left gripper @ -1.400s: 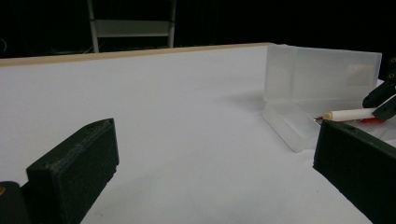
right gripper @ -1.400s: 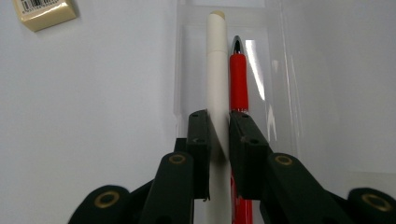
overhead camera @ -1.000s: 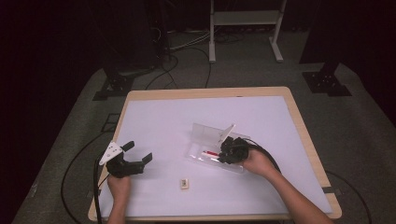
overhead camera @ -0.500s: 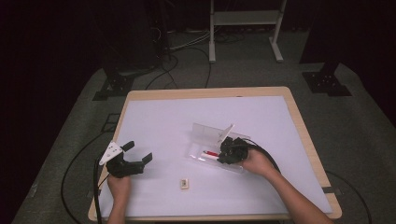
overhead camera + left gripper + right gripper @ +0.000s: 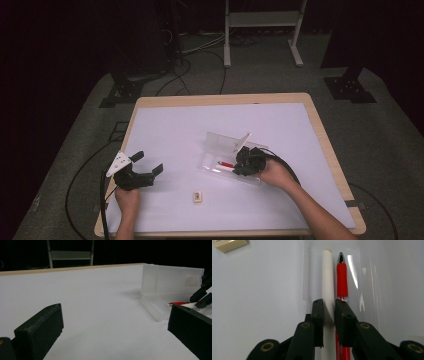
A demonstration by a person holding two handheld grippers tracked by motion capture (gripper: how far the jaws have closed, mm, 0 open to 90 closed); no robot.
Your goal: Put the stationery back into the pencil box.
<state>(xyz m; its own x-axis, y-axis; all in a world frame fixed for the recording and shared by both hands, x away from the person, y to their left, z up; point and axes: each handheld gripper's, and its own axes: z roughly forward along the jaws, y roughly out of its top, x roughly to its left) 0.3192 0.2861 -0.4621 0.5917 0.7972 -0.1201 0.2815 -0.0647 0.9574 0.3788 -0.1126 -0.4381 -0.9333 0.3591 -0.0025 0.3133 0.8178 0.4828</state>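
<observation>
While the person's right hand [image 5: 274, 172] rests on the white worktop [image 5: 200, 125], the right tongs [image 5: 238, 166] are down in the tray of the clear plastic case [image 5: 227, 159], and the right gripper view gives the close-up: two black jaws stand either side of a white pen [image 5: 327, 277], narrowly set around its barrel. They have just been easing apart, and the white barrel sits right between them; whether the pads press on it I cannot tell, though only a thin slit shows on each side. Just beside the white pen, lying parallel and all but touching it, is a red pen [image 5: 342, 275] with a silver tip, its lower end passing under the jaw on that side. Both pens lie lengthwise in the tray, the case's lid [image 5: 231, 143] standing up behind them. From the left gripper view that lid [image 5: 172, 280] rises upright and frosted, and the red pen [image 5: 178, 303] peeks out over the tray's low wall.

Over on the other side, the left tongs [image 5: 148, 165] are spread wide with nothing between them, held low above bare worktop well apart from the case. A small cream eraser [image 5: 198, 197] lies on the worktop near the front edge, between the two hands, touched by neither.
</observation>
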